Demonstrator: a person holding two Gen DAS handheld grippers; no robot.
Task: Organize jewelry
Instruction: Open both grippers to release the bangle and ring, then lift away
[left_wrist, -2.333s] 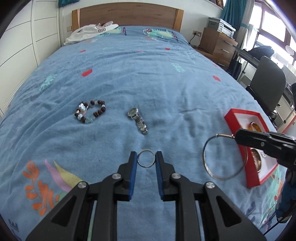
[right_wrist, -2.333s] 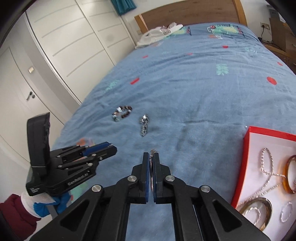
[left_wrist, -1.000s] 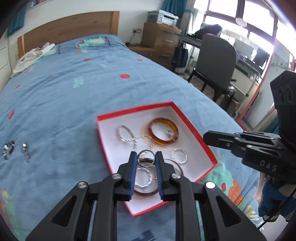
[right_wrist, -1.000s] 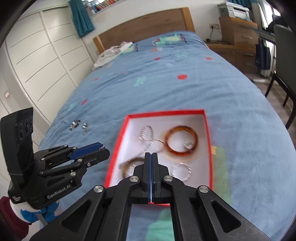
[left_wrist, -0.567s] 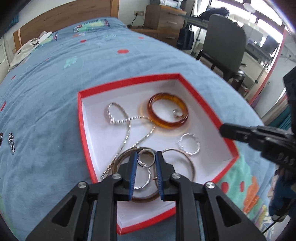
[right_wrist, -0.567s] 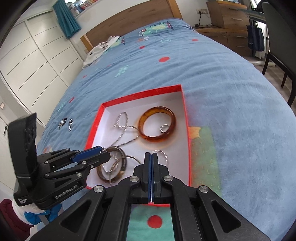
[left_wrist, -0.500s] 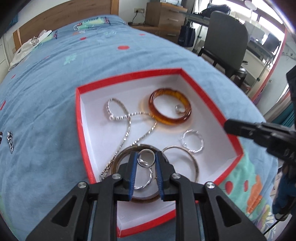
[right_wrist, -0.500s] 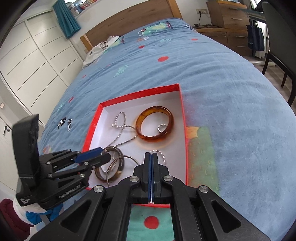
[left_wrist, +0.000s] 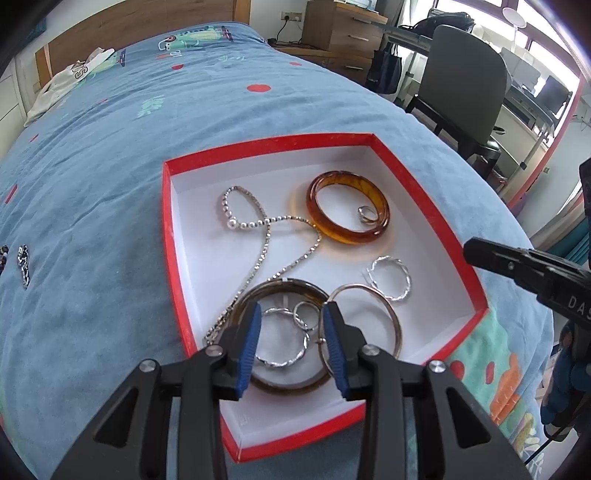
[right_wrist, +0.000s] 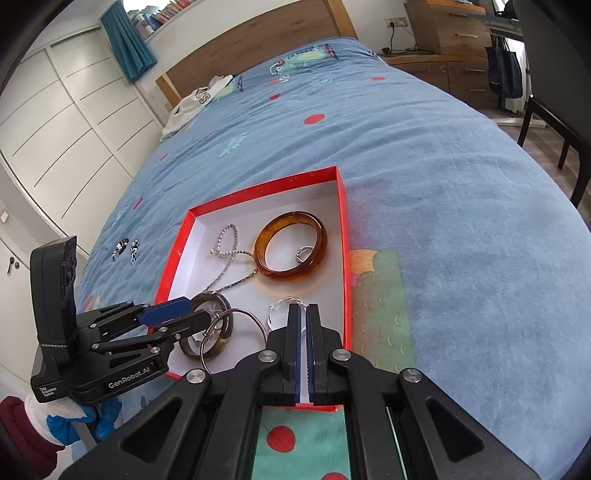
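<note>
Blue bedspread (left_wrist: 110, 155) with red dots covers the bed, which runs to a wooden headboard (right_wrist: 258, 40) at the far end; white wardrobes (right_wrist: 55, 140) stand on the left, a dark chair (left_wrist: 465, 92) and desk on the right. On the near part of the bed lies the red box (left_wrist: 168, 236), white inside, holding an amber bangle (left_wrist: 347, 206), a silver chain (left_wrist: 258, 236), a dark bangle (left_wrist: 288, 288), a thin hoop (left_wrist: 391, 317) and a twisted silver ring (left_wrist: 391, 277).

Over the box's near corner, the left tool (left_wrist: 291, 338) is opening to a moderate gap; the small ring (left_wrist: 306, 314) lies free between its blue pads, inside the dark bangle. Best to lift straight up, so the pads snag nothing. The right tool (right_wrist: 303, 343) is opening too, still a narrow slit; whether anything sits between its pads I cannot tell. Far left on the bed, a bead bracelet and watch (right_wrist: 125, 249) wait.
</note>
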